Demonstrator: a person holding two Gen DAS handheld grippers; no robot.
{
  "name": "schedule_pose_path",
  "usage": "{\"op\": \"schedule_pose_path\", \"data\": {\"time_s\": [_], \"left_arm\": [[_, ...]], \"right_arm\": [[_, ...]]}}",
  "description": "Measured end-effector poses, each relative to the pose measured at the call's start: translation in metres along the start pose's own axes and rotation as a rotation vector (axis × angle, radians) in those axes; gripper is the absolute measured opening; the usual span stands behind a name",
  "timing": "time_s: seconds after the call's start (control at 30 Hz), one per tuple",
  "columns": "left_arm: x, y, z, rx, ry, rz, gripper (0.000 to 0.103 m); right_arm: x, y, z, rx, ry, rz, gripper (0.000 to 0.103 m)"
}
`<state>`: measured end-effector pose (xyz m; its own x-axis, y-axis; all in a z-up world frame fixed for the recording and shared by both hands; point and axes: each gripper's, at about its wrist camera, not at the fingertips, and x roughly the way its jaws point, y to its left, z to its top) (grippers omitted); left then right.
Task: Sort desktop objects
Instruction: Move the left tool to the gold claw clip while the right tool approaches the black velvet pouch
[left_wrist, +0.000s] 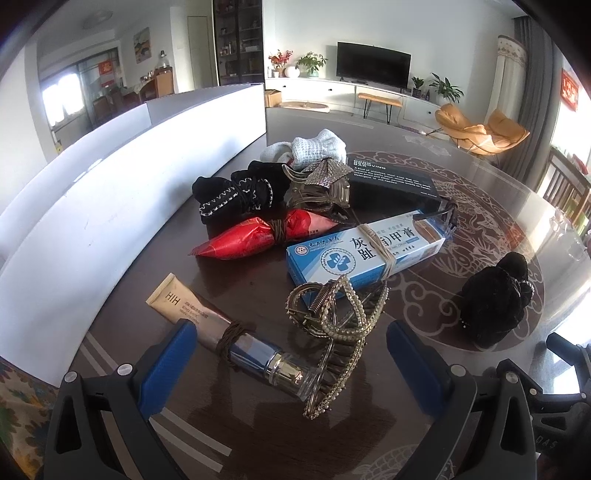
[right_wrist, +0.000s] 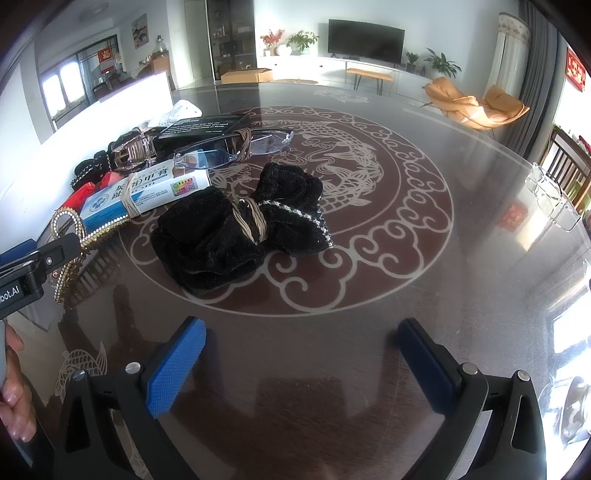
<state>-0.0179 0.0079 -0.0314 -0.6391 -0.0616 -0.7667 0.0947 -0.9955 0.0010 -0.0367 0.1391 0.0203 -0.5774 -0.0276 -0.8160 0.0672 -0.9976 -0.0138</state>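
A: What is lying nearest the left camera?

B: The left hand-held gripper (left_wrist: 291, 354) is hovering with its blue fingers (left_wrist: 168, 354) spread wide, holding nothing. Between them a tube (left_wrist: 229, 332), wound with brown cord, is lying on the table (left_wrist: 258, 435), its clear cap touching a beaded hair claw (left_wrist: 332, 325).

A: And beyond those?

B: A blue box (left_wrist: 365, 251) bound with a rubber band is sitting just behind the claw. To its left a red packet (left_wrist: 258, 234) tied with cord is lying beside it. Behind that, a black sock bundle (left_wrist: 240, 195) and a rhinestone claw (left_wrist: 321, 184) are resting side by side, with a black box (left_wrist: 391, 181) and a white knit bundle (left_wrist: 314, 147) farther back. A white panel (left_wrist: 110, 177) is standing along the left of the pile.

A: What is the right one doing?

B: The right hand-held gripper (right_wrist: 299, 358) is also standing wide apart and empty over bare table. Ahead of it a second black sock bundle (right_wrist: 240, 229), tied at its middle with tan cord, is lying well apart from the pile, on the dragon pattern. Past it, glasses (right_wrist: 236, 147) are leaning against the black box. A hand (right_wrist: 14, 387) is showing at the left edge.
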Motion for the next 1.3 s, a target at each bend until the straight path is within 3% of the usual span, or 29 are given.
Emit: {"op": "schedule_pose_path", "data": {"time_s": [0.13,0.27,0.5,0.67,0.87,0.93,1.0,1.1,1.2,1.3], "left_arm": [[-0.003,-0.001,0.005,0.035,0.001,-0.032,0.103],[0.004,-0.011,0.017,0.177,0.024,-0.044,0.103],[0.042,-0.030,0.024,0.364,0.192,-0.097,0.103],[0.052,-0.017,0.031,0.249,0.243,-0.178,0.103],[0.052,-0.019,0.029,0.267,0.255,-0.174,0.103],[0.045,-0.019,0.025,0.261,0.234,-0.170,0.093],[0.034,-0.015,0.023,0.254,0.201,-0.174,0.054],[0.027,-0.009,0.021,0.204,0.208,-0.207,0.053],[0.020,-0.006,0.013,0.161,0.187,-0.246,0.053],[0.010,-0.007,0.013,0.122,0.160,-0.296,0.053]], "right_arm": [[0.001,-0.001,-0.002,0.000,0.000,0.000,0.103],[0.001,0.000,-0.002,0.000,0.000,0.000,0.103],[0.001,0.001,-0.002,0.000,0.000,-0.001,0.103],[0.001,0.001,-0.004,0.002,0.000,-0.003,0.103],[0.002,0.001,-0.003,0.006,0.002,-0.010,0.103],[0.005,0.001,-0.003,-0.005,0.005,-0.006,0.103],[0.003,-0.006,-0.005,-0.020,0.030,0.020,0.103],[-0.012,-0.015,0.001,0.024,-0.024,0.139,0.103],[-0.010,-0.002,0.024,-0.037,-0.037,0.131,0.103],[0.013,0.011,0.044,-0.041,0.017,0.170,0.103]]}}
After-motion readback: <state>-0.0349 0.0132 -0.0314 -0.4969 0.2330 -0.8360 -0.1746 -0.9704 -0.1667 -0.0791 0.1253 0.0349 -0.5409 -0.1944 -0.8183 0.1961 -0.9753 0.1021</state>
